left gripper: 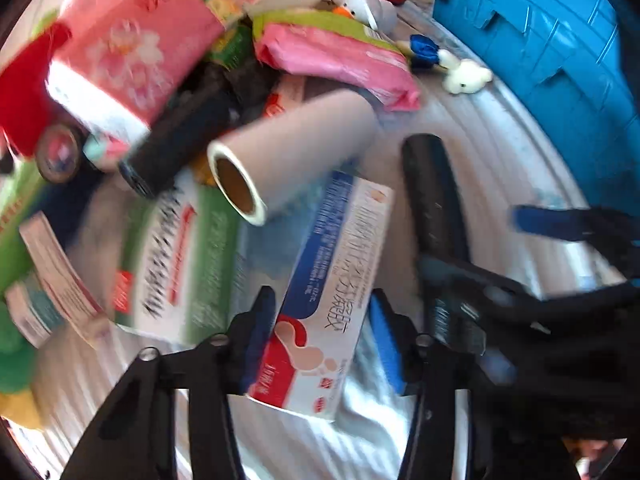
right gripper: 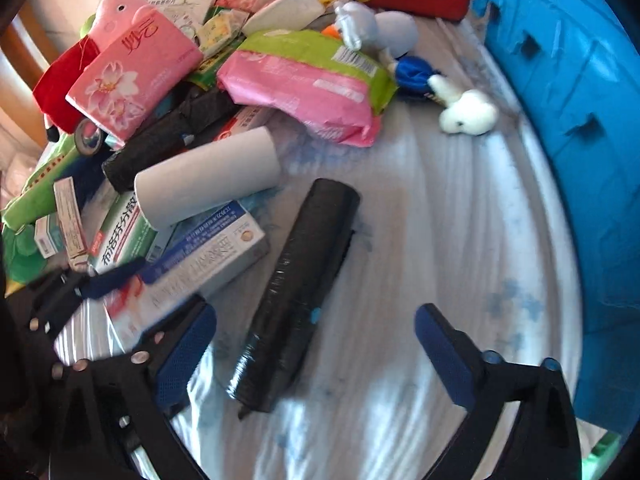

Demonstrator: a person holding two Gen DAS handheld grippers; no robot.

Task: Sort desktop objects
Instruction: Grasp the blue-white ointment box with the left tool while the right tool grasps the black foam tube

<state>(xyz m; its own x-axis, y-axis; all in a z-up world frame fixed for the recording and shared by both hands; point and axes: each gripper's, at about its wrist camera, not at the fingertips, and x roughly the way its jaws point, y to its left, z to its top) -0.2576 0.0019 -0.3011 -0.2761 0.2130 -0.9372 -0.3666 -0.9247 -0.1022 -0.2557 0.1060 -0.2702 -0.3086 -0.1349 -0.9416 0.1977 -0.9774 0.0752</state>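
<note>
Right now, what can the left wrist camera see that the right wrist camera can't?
Only the left view shows the cardboard hole at the end of the white paper roll, and the left gripper with its fingers around the blue-and-white medicine box. Only the right view shows the right gripper open over the black roll. Both show the white bunny toy and blue basket.

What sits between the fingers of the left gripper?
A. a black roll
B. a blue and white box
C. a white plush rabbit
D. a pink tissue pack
B: in the left wrist view the left gripper has its blue pads on either side of the blue and white box, while the black roll lies apart, between the right gripper's open fingers.
</note>
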